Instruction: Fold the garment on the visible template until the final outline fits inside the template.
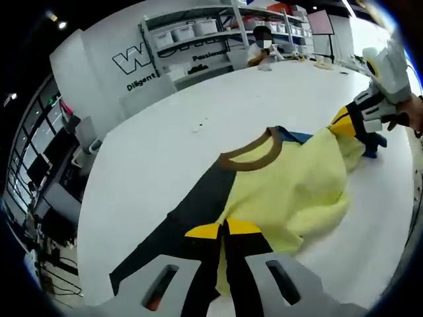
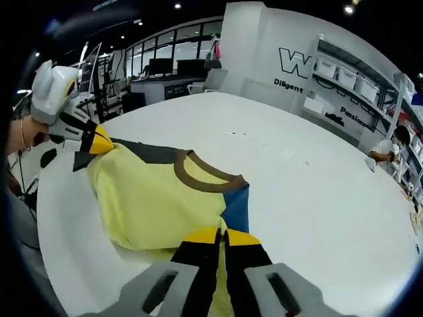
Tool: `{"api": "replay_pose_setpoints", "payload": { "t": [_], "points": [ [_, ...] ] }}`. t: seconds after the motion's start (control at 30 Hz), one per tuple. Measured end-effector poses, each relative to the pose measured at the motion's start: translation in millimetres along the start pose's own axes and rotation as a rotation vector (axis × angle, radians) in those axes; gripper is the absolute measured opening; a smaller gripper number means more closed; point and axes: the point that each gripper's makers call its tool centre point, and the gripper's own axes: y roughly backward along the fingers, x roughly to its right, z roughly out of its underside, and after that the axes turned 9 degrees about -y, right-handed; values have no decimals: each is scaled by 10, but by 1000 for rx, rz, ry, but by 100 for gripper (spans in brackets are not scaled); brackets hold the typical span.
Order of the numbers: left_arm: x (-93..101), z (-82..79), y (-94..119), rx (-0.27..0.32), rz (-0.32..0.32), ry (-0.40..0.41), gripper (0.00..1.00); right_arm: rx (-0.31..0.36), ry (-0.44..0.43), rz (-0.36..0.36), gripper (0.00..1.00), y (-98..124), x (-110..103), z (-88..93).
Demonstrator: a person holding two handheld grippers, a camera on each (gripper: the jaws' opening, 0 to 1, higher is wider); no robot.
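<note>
A pale yellow garment [image 1: 297,191] with a brown neckband [image 1: 254,158], a dark grey panel [image 1: 192,211] and a blue panel [image 2: 236,206] lies rumpled on a wide white bench [image 1: 185,125]. In the left gripper view, the left gripper [image 1: 223,232] rises from the near edge, its yellow-tipped black jaws pressed together on the garment's near edge where grey meets yellow. At the far right of that view the right gripper [image 1: 357,122] pinches the garment's other end. In the right gripper view, the right gripper's jaws are closed on the cloth beside the blue panel, and the left gripper sits at the far left, clamped on the grey-and-yellow edge. Shelving with white bins [image 1: 192,33] and a seated person [image 1: 263,49] stand beyond the bench
</note>
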Motion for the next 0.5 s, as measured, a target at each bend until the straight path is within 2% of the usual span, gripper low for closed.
{"api": "replay_pose_setpoints", "payload": {
  "t": [0.07,0.33,0.5],
  "points": [
    [14,17,-88,-12,5,-25,6,-7,-4,2,0,-54,24,15],
    [-20,105,-281,-46,1,-7,6,-24,-29,2,0,-268,95,77],
    [-34,126,-361,-17,-23,-30,6,-36,-38,6,0,-338,109,137]
  ]
}}
